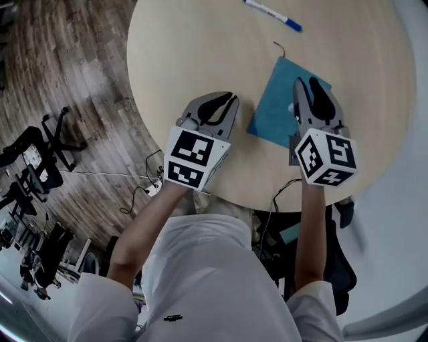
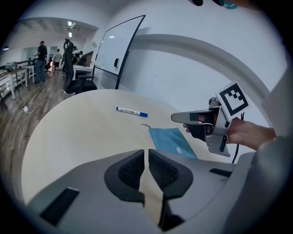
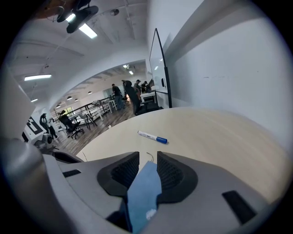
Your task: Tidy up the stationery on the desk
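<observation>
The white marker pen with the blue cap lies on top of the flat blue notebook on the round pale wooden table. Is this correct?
Not quite. The white marker pen with the blue cap lies on the bare round pale wooden table, apart from the flat blue notebook, not on top of it. The head view shows the gap between them.

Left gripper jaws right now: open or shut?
Shut. In the left gripper view the left gripper's black ribbed pads nearly touch, a thin slit between them, nothing held.
</observation>
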The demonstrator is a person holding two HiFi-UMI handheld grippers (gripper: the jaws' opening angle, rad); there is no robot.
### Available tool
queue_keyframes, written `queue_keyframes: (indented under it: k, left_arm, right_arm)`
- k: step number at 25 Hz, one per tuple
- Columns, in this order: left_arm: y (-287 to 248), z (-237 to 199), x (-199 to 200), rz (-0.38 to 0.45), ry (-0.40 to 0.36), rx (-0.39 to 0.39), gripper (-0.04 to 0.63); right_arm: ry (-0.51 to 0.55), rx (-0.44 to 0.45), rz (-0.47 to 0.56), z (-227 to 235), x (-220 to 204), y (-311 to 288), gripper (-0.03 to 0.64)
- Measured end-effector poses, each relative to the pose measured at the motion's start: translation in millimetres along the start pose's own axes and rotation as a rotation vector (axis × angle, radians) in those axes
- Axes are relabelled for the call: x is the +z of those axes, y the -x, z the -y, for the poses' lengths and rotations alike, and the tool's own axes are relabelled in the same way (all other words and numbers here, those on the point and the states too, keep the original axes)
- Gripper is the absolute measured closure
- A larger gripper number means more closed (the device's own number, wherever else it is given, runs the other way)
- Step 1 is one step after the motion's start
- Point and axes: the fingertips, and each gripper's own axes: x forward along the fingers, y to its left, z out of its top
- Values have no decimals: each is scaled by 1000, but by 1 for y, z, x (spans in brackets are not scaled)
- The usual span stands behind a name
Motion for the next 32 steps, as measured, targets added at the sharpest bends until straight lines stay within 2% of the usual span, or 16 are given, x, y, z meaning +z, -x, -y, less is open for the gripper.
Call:
queue_keyframes:
  k: [8, 15, 19, 27, 32]
  left_arm:
    - [-7, -26, 15, 16, 28, 25, 552]
    - [-23, -43, 19, 8, 58, 38, 552]
    - [-39, -43, 16, -8, 72, 34, 552]
    - [-57, -35, 36, 0, 90, 25, 552]
    - [-63, -34, 39, -12, 84, 26, 552]
  right_arm:
    - [105, 33, -37, 1, 18, -46, 479]
    - [148, 45, -30, 17, 35, -78, 479]
    - [158, 56, -45, 28, 34, -97, 479]
    - [254, 79, -52, 40, 43, -126, 471]
    - [308, 108, -93, 45, 42, -145, 463]
